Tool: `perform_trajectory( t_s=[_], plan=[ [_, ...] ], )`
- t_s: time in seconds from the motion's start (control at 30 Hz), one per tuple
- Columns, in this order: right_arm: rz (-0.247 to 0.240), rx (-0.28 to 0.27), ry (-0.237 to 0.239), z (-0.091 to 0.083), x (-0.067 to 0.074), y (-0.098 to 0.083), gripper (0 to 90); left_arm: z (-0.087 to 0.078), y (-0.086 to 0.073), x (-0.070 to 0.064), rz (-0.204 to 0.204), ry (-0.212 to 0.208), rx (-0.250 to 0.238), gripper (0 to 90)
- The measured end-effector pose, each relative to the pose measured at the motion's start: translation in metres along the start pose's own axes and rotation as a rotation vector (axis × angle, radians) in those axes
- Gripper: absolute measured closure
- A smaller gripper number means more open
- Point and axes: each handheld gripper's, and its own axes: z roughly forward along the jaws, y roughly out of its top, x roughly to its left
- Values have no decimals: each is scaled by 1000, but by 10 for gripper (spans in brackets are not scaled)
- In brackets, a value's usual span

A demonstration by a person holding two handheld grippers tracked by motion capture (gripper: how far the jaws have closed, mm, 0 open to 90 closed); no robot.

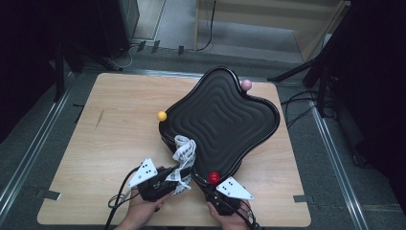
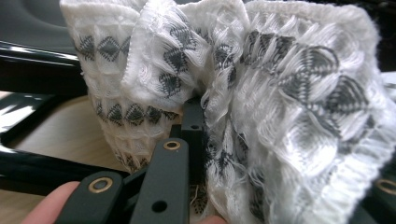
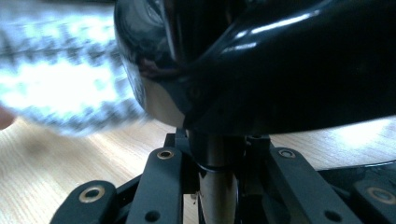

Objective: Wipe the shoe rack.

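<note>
cloth (image 1: 185, 154) clamped in my left gripper (image 1: 179, 173) | black tray (image 1: 225, 115) at 1 o'clock, nearest left | right gripper (image 1: 209, 189) clamps tray's leg (image 3: 215, 172)

Dim room, lit tabletop — glare, blurred close-ups

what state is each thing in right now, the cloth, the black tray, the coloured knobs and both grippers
white patterned cloth: bunched, draped on the tray's near edge
black wavy tray: flat on the table
left gripper: shut on the cloth
right gripper: shut on the tray's leg under the red knob
yellow knob, pink knob: untouched
</note>
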Motion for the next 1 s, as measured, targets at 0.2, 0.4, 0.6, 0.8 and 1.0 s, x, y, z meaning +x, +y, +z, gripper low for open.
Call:
perform_trajectory(
  t_s=[0.2,0.4,0.6,0.8,1.0],
  plan=[
    [34,-5,-13,0,-6,0,820,4,-3,-20,27,-116,16,763],
    [35,-9,7,0,-6,0,810,10,-2,-35,43,-150,28,762],
    [82,-75,6,-11,-5,0,626,9,0,-28,48,-114,26,763],
    [75,-76,26,-34,-9,-3,676,7,3,-18,25,-76,15,765],
    [41,-73,13,-40,-13,-3,729,9,3,-14,14,-60,29,766]
  ],
)
